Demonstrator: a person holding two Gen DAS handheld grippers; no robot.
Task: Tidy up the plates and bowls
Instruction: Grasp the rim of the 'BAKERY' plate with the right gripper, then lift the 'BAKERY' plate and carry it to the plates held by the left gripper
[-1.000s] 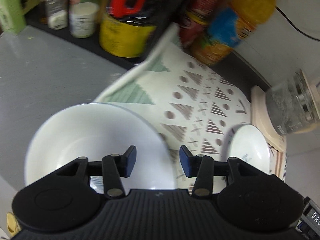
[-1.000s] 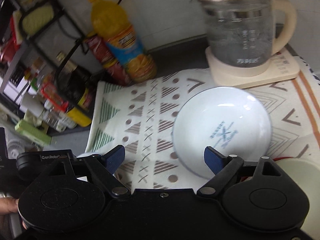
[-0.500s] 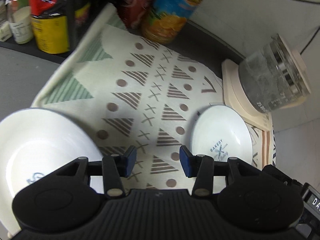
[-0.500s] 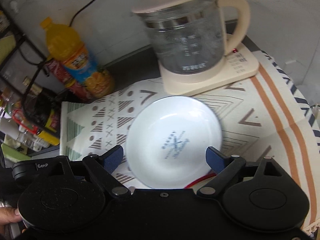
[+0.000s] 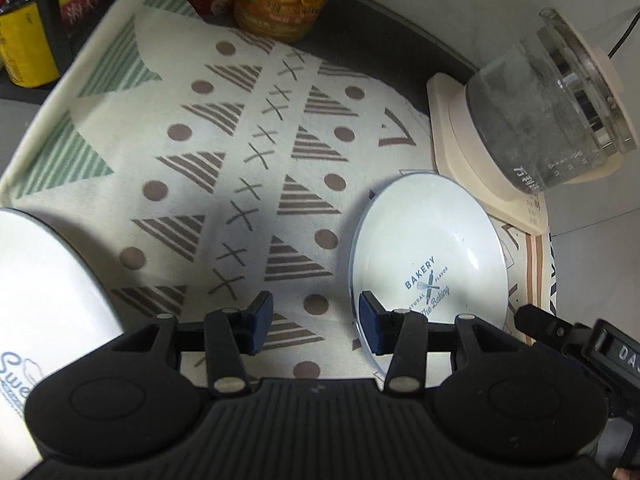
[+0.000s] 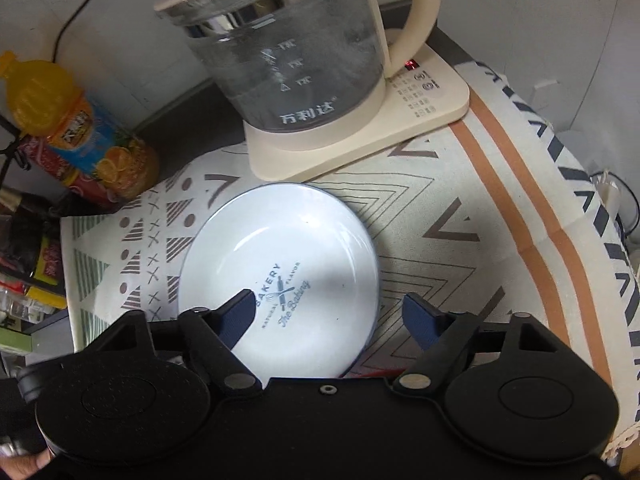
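My right gripper (image 6: 328,316), jaws just narrowing yet ungripped, straddled the bakery plate's (image 6: 280,264) right rim beside the kettle base (image 6: 360,136). Left gripper (image 5: 314,322) half-open, empty over bare cloth (image 5: 240,184).

Dim indoor light, soft shadows on the cloth (image 5: 248,184), strong fisheye bending, dark corners.

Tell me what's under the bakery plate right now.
The bakery plate lies on the patterned cloth, just in front of the kettle base. Something red peeks from under its near edge; the plate and right gripper hide what it is.
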